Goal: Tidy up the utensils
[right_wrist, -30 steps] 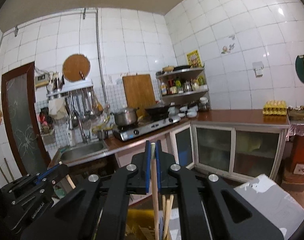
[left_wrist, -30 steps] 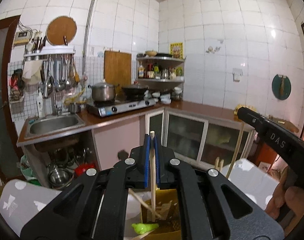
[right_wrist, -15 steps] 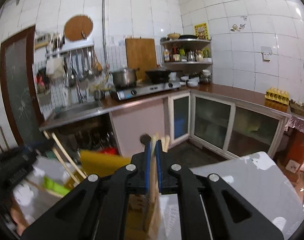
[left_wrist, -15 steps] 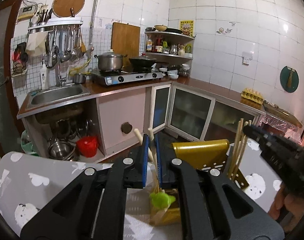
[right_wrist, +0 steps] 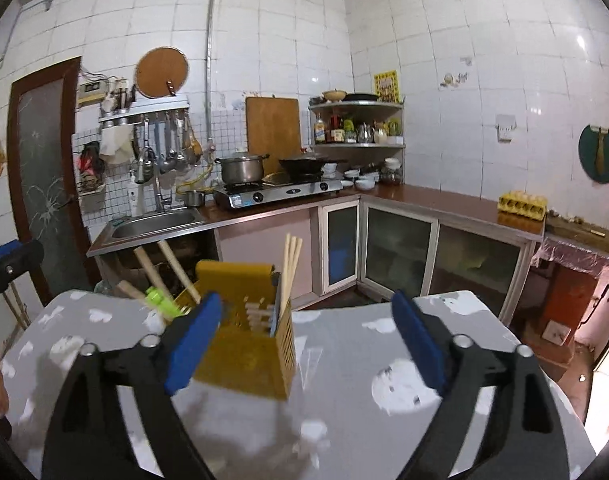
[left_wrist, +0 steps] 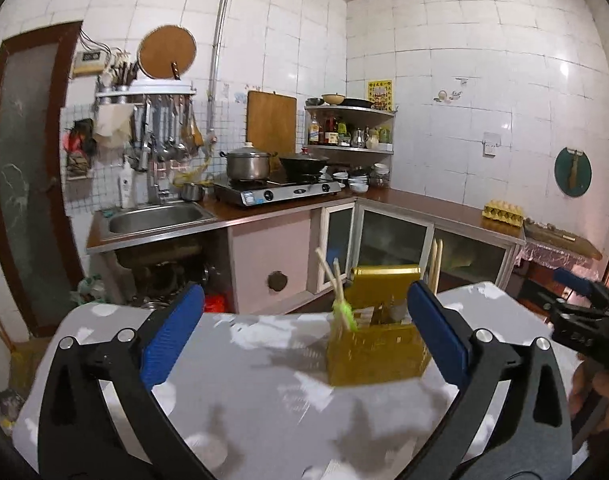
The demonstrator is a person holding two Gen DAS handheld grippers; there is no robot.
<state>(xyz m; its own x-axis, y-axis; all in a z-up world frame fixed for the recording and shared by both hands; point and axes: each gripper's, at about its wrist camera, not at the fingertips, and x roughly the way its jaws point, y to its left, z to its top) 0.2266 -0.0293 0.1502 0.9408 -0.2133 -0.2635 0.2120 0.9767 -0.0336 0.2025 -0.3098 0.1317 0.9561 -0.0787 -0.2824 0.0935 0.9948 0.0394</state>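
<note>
A yellow utensil holder [left_wrist: 378, 348] [right_wrist: 248, 344] stands on the grey patterned table [left_wrist: 264, 392] [right_wrist: 364, 360]. Wooden chopsticks [left_wrist: 329, 276] and a green-ended utensil [left_wrist: 343, 312] lean out of its left side; more chopsticks [left_wrist: 436, 264] stand at its right. In the right wrist view the leaning sticks [right_wrist: 172, 268] and green piece [right_wrist: 160, 300] are at left, upright chopsticks [right_wrist: 291, 268] at right. My left gripper [left_wrist: 304, 336] is open and empty, in front of the holder. My right gripper [right_wrist: 304, 340] is open and empty, also short of it.
A kitchen counter [left_wrist: 424, 204] with sink [left_wrist: 156, 218], stove and pots [left_wrist: 276, 188] runs behind the table. Glass cabinet doors [right_wrist: 400, 256] are below. An egg tray [right_wrist: 522, 204] sits on the counter at right. The other gripper shows at the right edge [left_wrist: 584, 312].
Both grippers opened and let go of their chopsticks, which now stand in the holder. Both pulled back and up from the holder.
</note>
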